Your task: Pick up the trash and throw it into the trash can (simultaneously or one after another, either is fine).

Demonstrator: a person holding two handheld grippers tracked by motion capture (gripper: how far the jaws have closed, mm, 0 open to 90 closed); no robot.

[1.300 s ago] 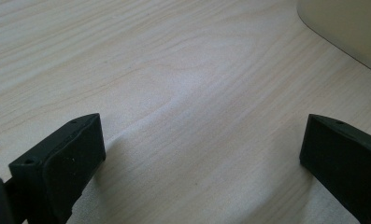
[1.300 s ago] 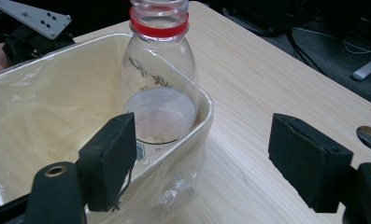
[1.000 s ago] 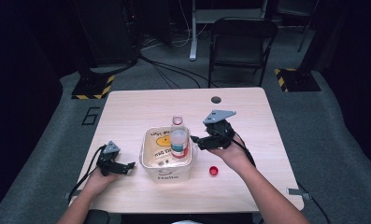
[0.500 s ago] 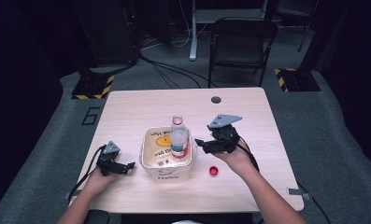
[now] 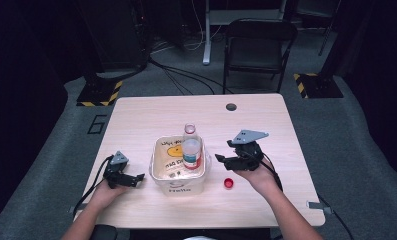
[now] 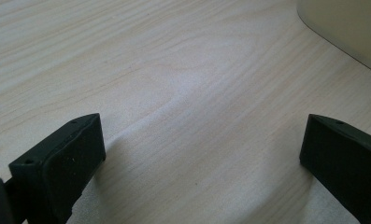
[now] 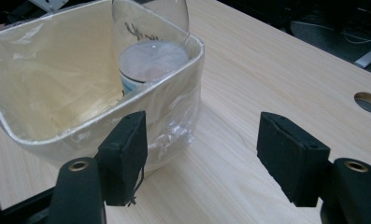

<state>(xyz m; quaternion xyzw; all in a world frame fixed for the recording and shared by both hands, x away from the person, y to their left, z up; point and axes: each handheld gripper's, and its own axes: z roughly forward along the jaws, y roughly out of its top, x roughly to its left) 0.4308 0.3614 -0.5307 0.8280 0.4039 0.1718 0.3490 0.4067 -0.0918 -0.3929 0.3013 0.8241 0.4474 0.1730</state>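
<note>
While the left gripper [image 5: 137,178] rests spread wide and empty on the table [image 5: 296,150], the right gripper [image 5: 220,159], its jaws just closing yet gripping nothing, hovers just beside the tub [image 5: 178,187] holding the upright bottle [image 5: 191,150].

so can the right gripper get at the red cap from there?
Probably yes: the red cap lies on bare table just beside the right gripper, nothing between them, jaws open and empty.

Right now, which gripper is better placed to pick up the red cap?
Probably right. The right gripper sits just above the red cap, jaws open and just closing, empty. The left gripper is beyond the tub.
</note>
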